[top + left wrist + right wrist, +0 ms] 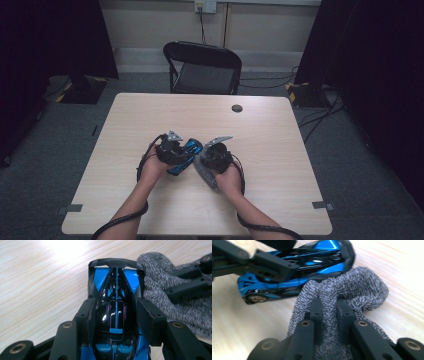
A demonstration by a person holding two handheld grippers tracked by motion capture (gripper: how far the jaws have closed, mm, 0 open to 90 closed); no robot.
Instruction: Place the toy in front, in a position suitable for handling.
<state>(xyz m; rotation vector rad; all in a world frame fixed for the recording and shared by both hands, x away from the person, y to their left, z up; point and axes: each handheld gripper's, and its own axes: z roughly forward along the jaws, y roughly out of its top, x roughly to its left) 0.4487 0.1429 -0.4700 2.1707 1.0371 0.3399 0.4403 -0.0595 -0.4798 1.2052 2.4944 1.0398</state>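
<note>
My left gripper (116,315) squeezing the blue toy car (116,292) near the table (150,115) middle, my right gripper (329,312) pinching the grey cloth (352,287) touching it

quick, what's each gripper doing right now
Left gripper: closed on the blue toy car.
Right gripper: closed on the grey cloth.

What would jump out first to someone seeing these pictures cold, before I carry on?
The glossy blue and black toy car near the table's middle, clamped across its body by the left gripper. Right beside it, the right gripper pinches a fold of a grey fuzzy cloth, which lies against the car's side. Beyond the table stands a black folding chair.
</note>
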